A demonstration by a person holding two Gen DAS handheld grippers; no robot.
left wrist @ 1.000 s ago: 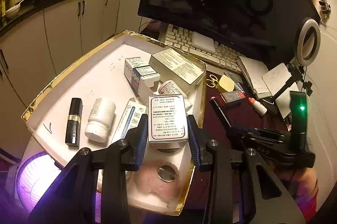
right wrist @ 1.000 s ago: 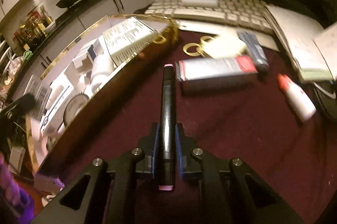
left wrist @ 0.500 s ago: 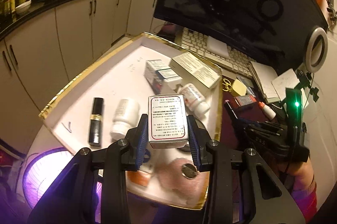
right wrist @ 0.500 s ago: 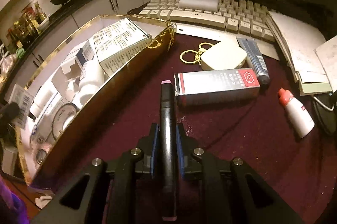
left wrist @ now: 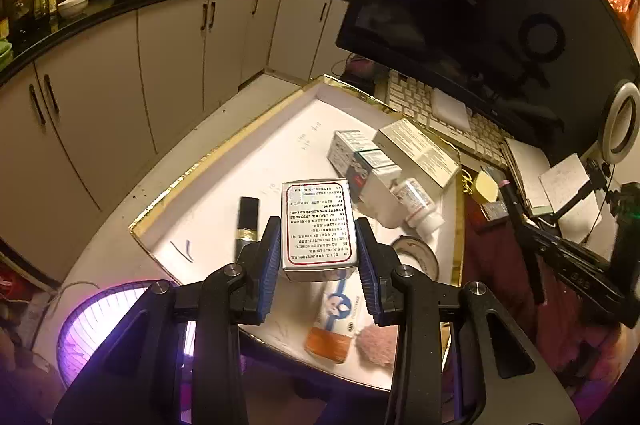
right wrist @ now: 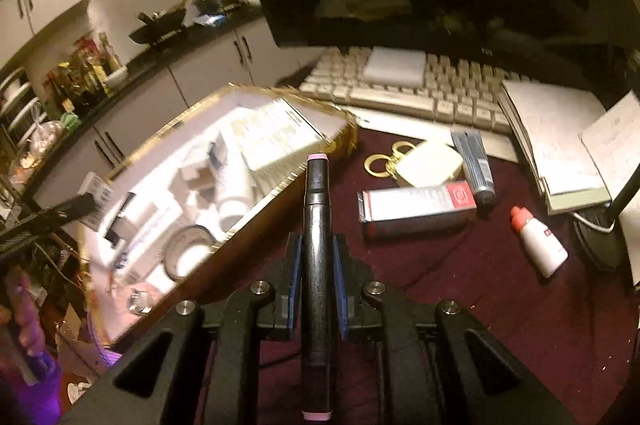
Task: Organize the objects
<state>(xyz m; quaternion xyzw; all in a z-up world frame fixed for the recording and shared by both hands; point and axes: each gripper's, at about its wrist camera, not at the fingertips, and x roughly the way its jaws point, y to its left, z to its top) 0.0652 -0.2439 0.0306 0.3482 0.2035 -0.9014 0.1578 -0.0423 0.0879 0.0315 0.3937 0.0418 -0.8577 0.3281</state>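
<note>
My left gripper (left wrist: 318, 265) is shut on a silver medicine box with red-bordered text (left wrist: 318, 225) and holds it above the gold-edged white tray (left wrist: 224, 145). In the tray lie a black lipstick (left wrist: 247, 221), several medicine boxes (left wrist: 416, 149), a white bottle (left wrist: 416, 203), a tube (left wrist: 336, 317) and a round tin (left wrist: 416, 255). My right gripper (right wrist: 316, 265) is shut on a black pen with pink ends (right wrist: 316, 245), held above the dark red cloth beside the tray (right wrist: 312, 165).
On the cloth lie a silver-and-red box (right wrist: 416, 205), a grey tube (right wrist: 474, 165), a cream case with gold rings (right wrist: 428, 163) and a red-capped white bottle (right wrist: 538, 241). A keyboard (right wrist: 400, 85), monitor (left wrist: 480, 5) and notebooks (right wrist: 552, 141) stand behind.
My left gripper has risen and pulled back with the medicine box, so the tray looks farther away. My right gripper has lifted the pen higher above the cloth.
</note>
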